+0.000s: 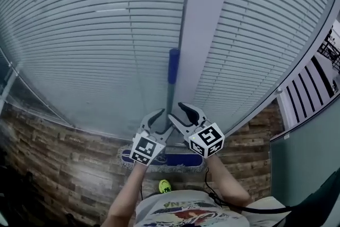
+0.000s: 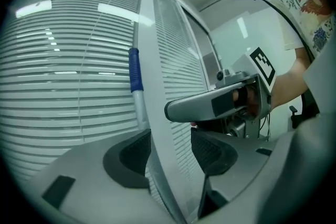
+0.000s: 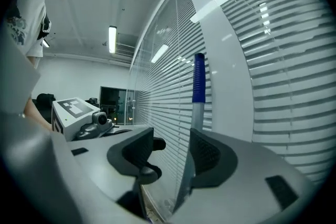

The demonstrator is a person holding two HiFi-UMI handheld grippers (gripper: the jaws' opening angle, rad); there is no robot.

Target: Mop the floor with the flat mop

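The flat mop leans upright against a white pillar, its grey handle with a blue grip rising from a blue fringed head on the wood-pattern floor. My left gripper and right gripper sit side by side just in front of the handle's lower part, both open with nothing between the pads. In the left gripper view the handle stands beyond the open left gripper, and the right gripper is beside it. In the right gripper view the handle rises past the open right gripper.
Glass walls with white slatted blinds fill the space ahead on both sides of the pillar. The person's yellow-green shoe is just behind the mop head. A grey partition stands at the right. Wood-pattern floor spreads to the left.
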